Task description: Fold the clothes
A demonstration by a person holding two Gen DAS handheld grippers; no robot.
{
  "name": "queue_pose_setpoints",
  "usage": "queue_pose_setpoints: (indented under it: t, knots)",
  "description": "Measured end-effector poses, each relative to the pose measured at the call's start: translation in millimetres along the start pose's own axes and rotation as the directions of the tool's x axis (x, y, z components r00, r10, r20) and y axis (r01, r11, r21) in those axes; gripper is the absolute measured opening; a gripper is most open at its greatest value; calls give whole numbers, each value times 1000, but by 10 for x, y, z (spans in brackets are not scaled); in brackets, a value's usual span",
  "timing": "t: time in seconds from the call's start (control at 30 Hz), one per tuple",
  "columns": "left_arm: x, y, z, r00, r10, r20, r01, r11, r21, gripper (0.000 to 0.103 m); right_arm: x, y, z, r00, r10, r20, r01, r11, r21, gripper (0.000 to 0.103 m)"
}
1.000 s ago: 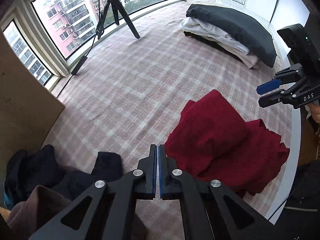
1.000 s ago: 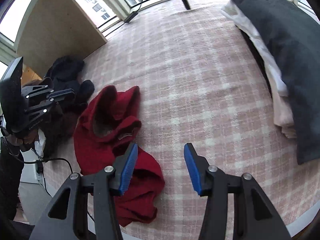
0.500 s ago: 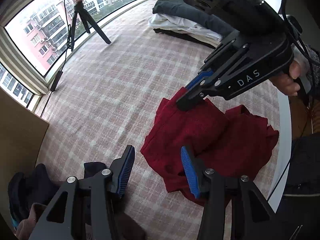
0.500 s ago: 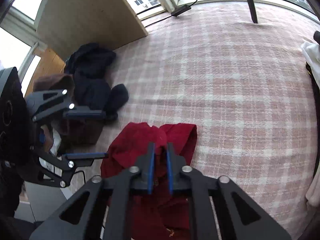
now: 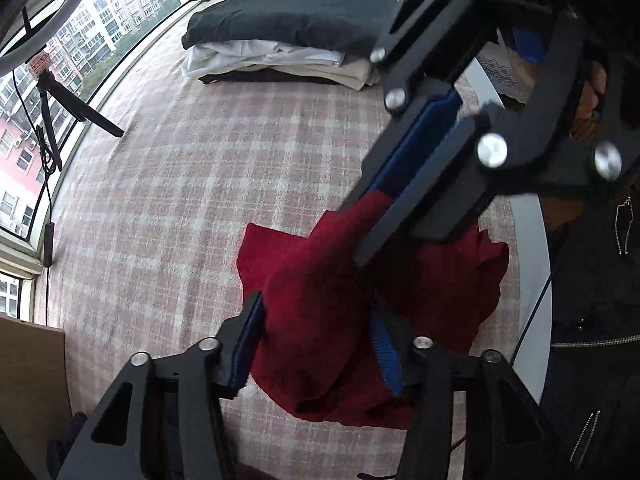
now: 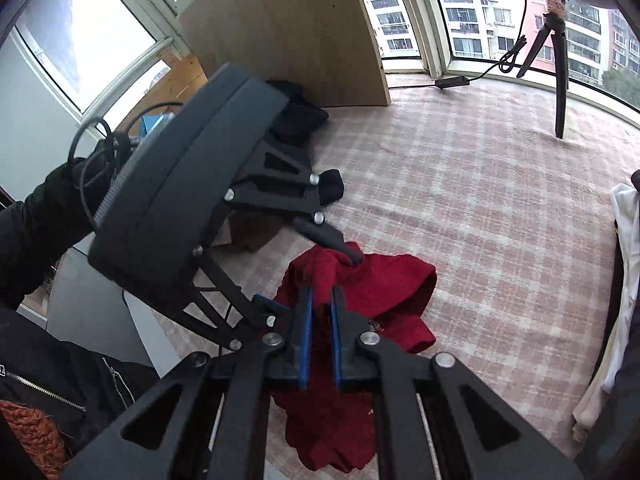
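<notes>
The right tool [image 6: 320, 332] is clenched on a raised fold of the red garment [image 5: 320, 300], lifting that part off the plaid surface [image 5: 240, 152]. The left tool [image 5: 316, 344] is spread wide, its blue pads [image 5: 244, 348] straddling the cloth on either side, near the surface's front edge. Folded clothes [image 5: 280, 36] are stacked at the far side by the windows.
</notes>
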State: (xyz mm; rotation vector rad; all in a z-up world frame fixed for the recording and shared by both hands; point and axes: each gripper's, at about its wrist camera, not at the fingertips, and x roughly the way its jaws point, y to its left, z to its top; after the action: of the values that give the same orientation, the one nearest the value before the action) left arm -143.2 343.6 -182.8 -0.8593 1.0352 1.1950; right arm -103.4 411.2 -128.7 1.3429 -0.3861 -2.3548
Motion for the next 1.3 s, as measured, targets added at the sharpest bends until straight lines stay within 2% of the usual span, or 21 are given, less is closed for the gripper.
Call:
queue_pose_setpoints:
  t: [0.03, 0.17, 0.2, 0.23, 0.27, 0.3, 0.37, 0.47, 0.53, 0.57, 0.67, 0.77, 0.93, 1.07, 1.17, 1.2, 1.23, 1.27, 1.3]
  knots:
    - [-24, 0, -38, 1000, -3, 11, 4, 1000, -27, 3, -40, -15, 8, 1000, 14, 13, -14, 1000, 6, 8]
    - [-268, 51, -265, 995, -6, 101, 24, 983, -181, 4, -88, 27, 61, 997, 71, 32, -72, 997, 14, 10]
    - [-360, 83, -361, 992, 24, 121, 5, 973, -232, 3, -99, 16, 79, 998, 48, 38, -49, 998, 29, 22]
    - [-460, 117, -481, 988, 64, 137, -23, 959, -283, 3, -111, 3, 94, 999, 23, 44, -25, 999, 43, 48]
    - [-565, 161, -630, 982, 114, 148, -57, 938, -343, 3, -138, -46, 67, 997, -20, 69, 16, 999, 50, 59]
    - [-653, 215, -802, 977, 145, 154, -70, 908, -412, 3, -162, -96, 39, 994, -62, 92, 57, 997, 59, 63]
    - [-789, 329, -1162, 974, 161, 160, -48, 836, -547, 3, -77, -243, -41, 993, -94, 72, 88, 992, 87, 63]
    - [-872, 388, -1629, 967, 227, 116, -86, 717, -692, 3, 231, -302, -139, 997, -76, -3, 76, 993, 94, 63]
    - [-918, 355, -1862, 963, 236, 127, -62, 656, -752, 3, 461, -261, -170, 996, -71, -48, 74, 995, 62, 63]
    - [-951, 302, -1929, 961, 240, 139, -50, 641, -766, 3, 581, -222, -175, 995, -72, -70, 75, 997, 36, 63]
    - [-1018, 106, -2050, 955, 261, 144, -54, 627, -777, 4, 896, -171, -178, 989, -95, -111, 97, 995, 6, 63]
    - [-991, 35, -2166, 955, 270, 121, -74, 612, -788, 4, 997, -219, -216, 988, -87, -131, 90, 996, 13, 61]
    - [-945, -83, -2360, 955, 285, 82, -106, 585, -804, 4, 558, -600, -506, 991, -103, -82, 114, 983, 145, 61]
    - [-909, -178, -2515, 954, 296, 50, -132, 563, -816, 4, 461, -700, -675, 996, -34, -78, 52, 968, 244, 61]
    - [-920, -177, -2473, 951, 305, 43, -148, 575, -805, 4, 610, -555, -616, 995, -30, -94, 51, 971, 232, 61]
    - [-927, -172, -2449, 950, 308, 42, -153, 581, -799, 4, 712, -501, -605, 992, -50, -117, 74, 974, 213, 61]
    - [-937, -168, -2428, 949, 311, 44, -154, 584, -797, 4, 813, -448, -594, 988, -71, -139, 98, 976, 195, 58]
    - [-951, -163, -2410, 948, 315, 49, -153, 584, -797, 4, 912, -398, -585, 983, -92, -161, 120, 977, 177, 48]
    - [-969, -165, -2393, 946, 319, 56, -150, 584, -798, 4, 972, -415, -614, 977, -104, -184, 138, 973, 184, 9]
